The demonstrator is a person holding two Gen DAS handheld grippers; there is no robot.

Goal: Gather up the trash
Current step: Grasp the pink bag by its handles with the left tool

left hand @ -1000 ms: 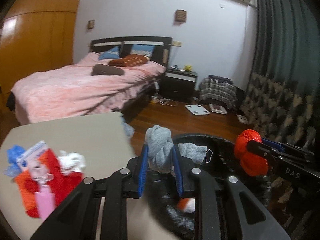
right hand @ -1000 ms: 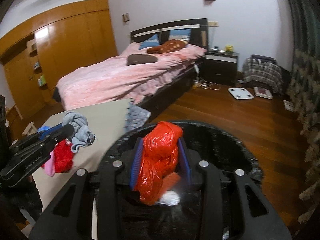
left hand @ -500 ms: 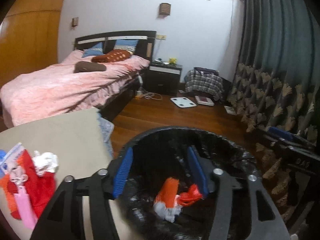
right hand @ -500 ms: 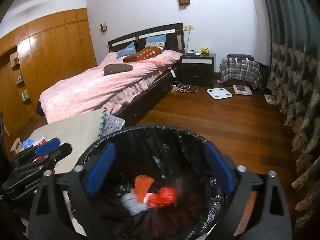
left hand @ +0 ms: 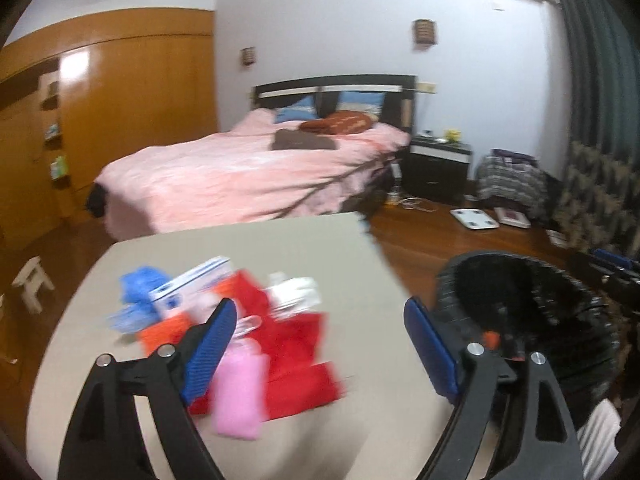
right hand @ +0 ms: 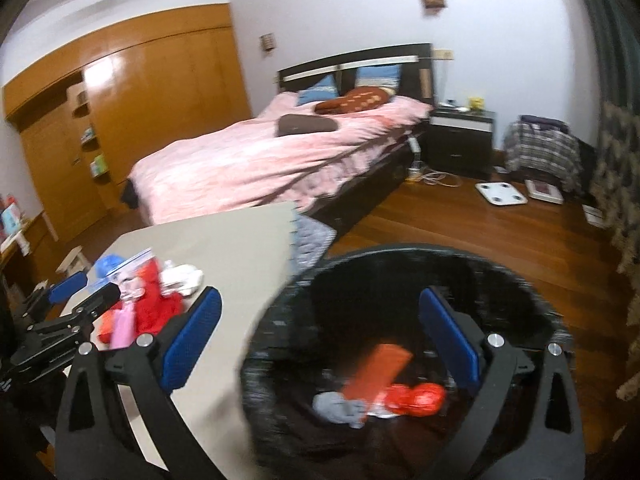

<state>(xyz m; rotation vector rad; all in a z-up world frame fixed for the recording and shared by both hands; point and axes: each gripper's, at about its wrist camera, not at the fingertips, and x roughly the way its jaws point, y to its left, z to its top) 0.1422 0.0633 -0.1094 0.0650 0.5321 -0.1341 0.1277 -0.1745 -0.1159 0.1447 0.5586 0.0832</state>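
Observation:
A black-lined trash bin (right hand: 400, 264) stands beside a beige table (right hand: 232, 248); the bin also shows in the left wrist view (left hand: 520, 276). In it lie an orange packet (right hand: 376, 372), a red bag (right hand: 416, 398) and a grey cloth (right hand: 338, 408). My left gripper (left hand: 316, 340) is open and empty above a heap of trash (left hand: 288, 344) on the table (left hand: 280, 248): red, pink, white and blue pieces. My right gripper (right hand: 320, 336) is open and empty above the bin's left rim. The heap (right hand: 152, 300) also shows in the right wrist view, with the left gripper (right hand: 84, 292) by it.
A pink bed (left hand: 248, 172) stands behind the table. A dark nightstand (left hand: 436, 164), a white scale (left hand: 474, 218) and a plaid bundle (left hand: 508, 180) are on the wooden floor. Curtains (left hand: 596, 80) hang at the right. A small stool (left hand: 32, 284) is left of the table.
Both grippers let their pieces fall into the bin and opened. My left gripper has swung left from the bin to over the heap. My right gripper has shifted left over the bin's rim.

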